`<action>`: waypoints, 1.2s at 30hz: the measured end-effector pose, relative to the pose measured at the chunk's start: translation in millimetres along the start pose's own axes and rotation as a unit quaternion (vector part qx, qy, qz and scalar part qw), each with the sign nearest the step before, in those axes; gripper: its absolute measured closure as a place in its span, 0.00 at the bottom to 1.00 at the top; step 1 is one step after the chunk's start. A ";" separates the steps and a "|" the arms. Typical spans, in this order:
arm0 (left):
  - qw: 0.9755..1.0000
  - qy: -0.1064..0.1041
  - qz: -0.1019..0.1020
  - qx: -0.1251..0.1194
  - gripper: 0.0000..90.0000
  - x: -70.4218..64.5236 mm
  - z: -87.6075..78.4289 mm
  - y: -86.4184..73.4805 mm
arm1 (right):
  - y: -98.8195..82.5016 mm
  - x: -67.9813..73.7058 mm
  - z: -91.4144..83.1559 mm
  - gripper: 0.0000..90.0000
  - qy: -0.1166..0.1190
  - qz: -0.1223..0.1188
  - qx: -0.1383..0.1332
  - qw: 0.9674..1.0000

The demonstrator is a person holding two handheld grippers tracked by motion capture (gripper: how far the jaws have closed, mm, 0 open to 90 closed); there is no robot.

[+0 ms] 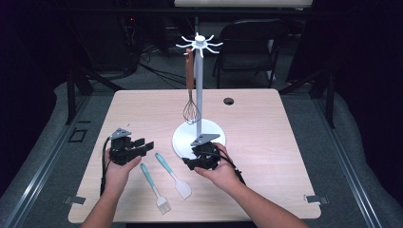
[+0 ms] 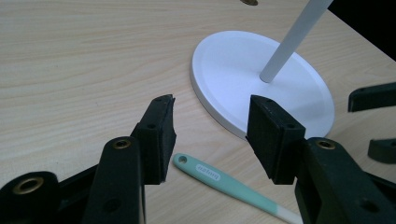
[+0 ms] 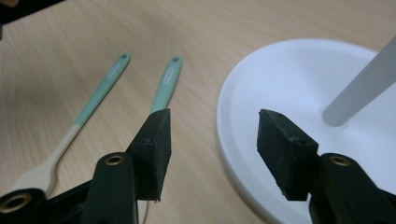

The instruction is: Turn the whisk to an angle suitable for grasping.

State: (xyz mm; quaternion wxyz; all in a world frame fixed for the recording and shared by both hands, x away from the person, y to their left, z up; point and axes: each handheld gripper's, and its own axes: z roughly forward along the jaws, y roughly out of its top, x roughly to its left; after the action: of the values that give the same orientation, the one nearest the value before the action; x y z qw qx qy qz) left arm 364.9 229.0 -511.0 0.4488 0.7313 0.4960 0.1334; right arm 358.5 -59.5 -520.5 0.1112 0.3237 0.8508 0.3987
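On the wooden bench (image 1: 266,128) stands a white hook stand (image 1: 199,76) with a whisk (image 1: 190,90) hanging from it. The left gripper (image 1: 142,146) and right gripper (image 1: 189,163) both hold their jaws wide apart, empty, touching nothing. Between them lie a teal-handled spatula (image 1: 173,175) and brush (image 1: 155,188).

Even overhead light keeps the table (image 1: 266,156) bright against dark, murky surroundings, with soft short shadows and mild glare on the white stand base (image 3: 299,84), while the close black jaws look slightly soft.
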 end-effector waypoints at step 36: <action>1.000 0.002 0.002 0.003 0.55 0.1 2.7 -0.9 | -13.5 32.6 51.8 0.74 0.032 -0.022 0.077 0.996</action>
State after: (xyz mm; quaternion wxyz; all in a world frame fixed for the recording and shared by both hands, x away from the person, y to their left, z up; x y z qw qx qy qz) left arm 366.1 227.8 -513.2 0.4453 0.7333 0.4958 0.1346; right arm 350.5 -13.6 -562.4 0.0675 0.2996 0.8891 0.3395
